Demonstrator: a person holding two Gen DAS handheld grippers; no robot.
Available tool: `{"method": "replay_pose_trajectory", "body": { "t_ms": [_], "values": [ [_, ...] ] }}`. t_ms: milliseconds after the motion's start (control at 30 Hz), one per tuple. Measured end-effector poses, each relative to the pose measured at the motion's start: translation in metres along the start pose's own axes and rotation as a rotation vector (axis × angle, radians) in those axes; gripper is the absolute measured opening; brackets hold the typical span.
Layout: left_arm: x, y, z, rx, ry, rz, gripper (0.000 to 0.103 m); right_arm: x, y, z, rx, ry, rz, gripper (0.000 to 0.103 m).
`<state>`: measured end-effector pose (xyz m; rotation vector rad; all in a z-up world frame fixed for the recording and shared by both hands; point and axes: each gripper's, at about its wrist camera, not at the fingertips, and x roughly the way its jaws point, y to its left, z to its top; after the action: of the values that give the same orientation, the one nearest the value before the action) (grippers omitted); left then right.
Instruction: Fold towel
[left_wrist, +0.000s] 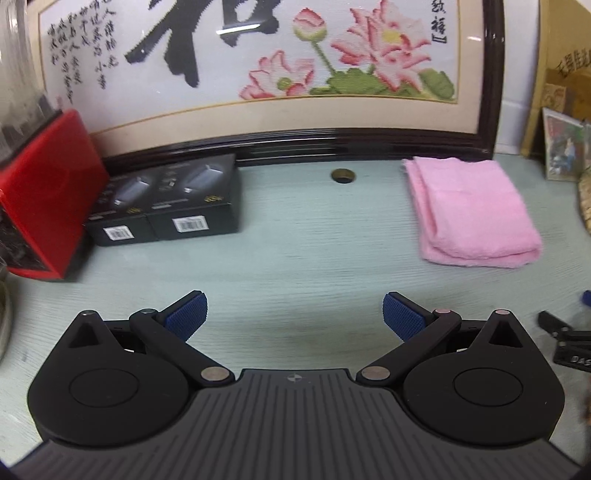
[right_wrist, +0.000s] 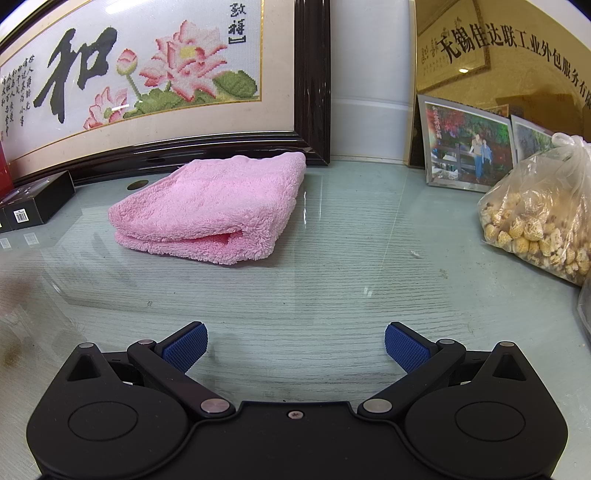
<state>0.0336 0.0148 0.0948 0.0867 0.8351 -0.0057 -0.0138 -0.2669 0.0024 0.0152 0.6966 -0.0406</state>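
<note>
With the left gripper (left_wrist: 294, 315) and right gripper (right_wrist: 295, 347) both spread wide and empty, the folded fluffy pink towel (right_wrist: 210, 206) lies far back on the glass-topped table (right_wrist: 332, 295), where a careless nudge could undo its layers.

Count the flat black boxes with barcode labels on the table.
2, side by side at the table's left, below the framed embroidery: flat black left box beside the red box, flat black right box touching it.

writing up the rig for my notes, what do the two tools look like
Both look alike. The left tool and the right tool are matte black, each with two round housings, angled link arms with silver pivot pins, and two fingers faced with blue textured pads. The left tool has a ribbed grey centre plate with a small round mark; the right shows one screw. No cables, hands or sleeves show.
</note>
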Motion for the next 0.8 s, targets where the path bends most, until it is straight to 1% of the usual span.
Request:
{"method": "replay_pose_trajectory", "body": {
  "t_ms": [167, 267, 500, 800],
  "values": [
    [0.0, 0.005, 0.001, -0.026, 0.008, -0.021, 0.103, 0.0, 0.0, 0.0, 0.0, 0.0, 0.0, 0.102],
    [0.002, 0.007, 0.001, -0.039, 0.015, -0.018, 0.103, 0.0, 0.0, 0.0, 0.0, 0.0, 0.0, 0.102],
    [0.007, 0.011, -0.001, -0.058, 0.043, 0.017, 0.103, 0.0, 0.0, 0.0, 0.0, 0.0, 0.0, 0.102],
    [0.011, 0.013, -0.002, -0.075, 0.07, 0.009, 0.103, 0.0, 0.0, 0.0, 0.0, 0.0, 0.0, 0.102]
  ]
}}
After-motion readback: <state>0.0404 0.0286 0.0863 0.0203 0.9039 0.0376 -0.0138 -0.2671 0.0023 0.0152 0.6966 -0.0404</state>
